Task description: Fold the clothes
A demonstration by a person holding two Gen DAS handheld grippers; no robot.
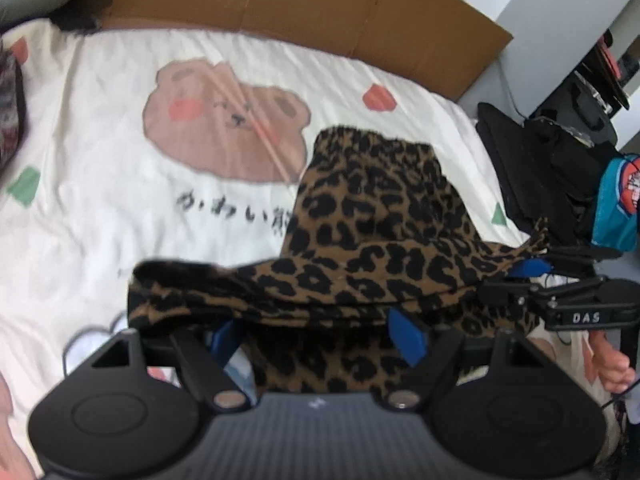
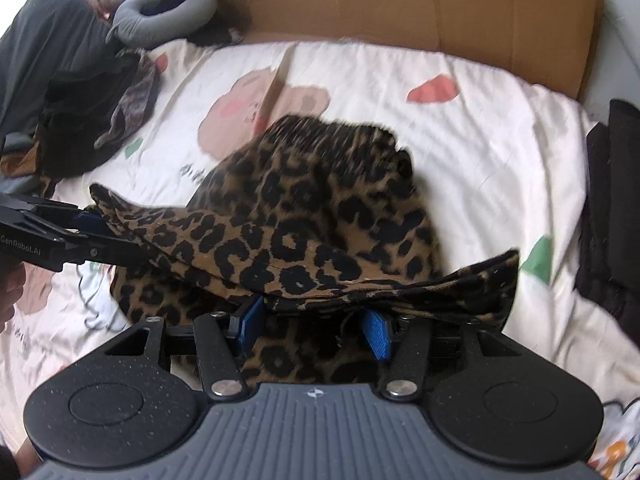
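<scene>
Both grippers are holding up one edge of the leopard garment (image 1: 372,216) above the bed sheet (image 1: 100,168).

The left gripper (image 1: 320,336) and the right gripper (image 2: 312,326) are each pinching the lifted hem, fingers clamped on cloth. The hem is running from 9 to 3 o'clock between them, and the rest is lying toward 12 o'clock, so the fold probably is going forward; both hands are equally near.

The garment (image 2: 320,216) lies on the bed (image 2: 500,152), cardboard (image 2: 400,4) apparently behind.
</scene>
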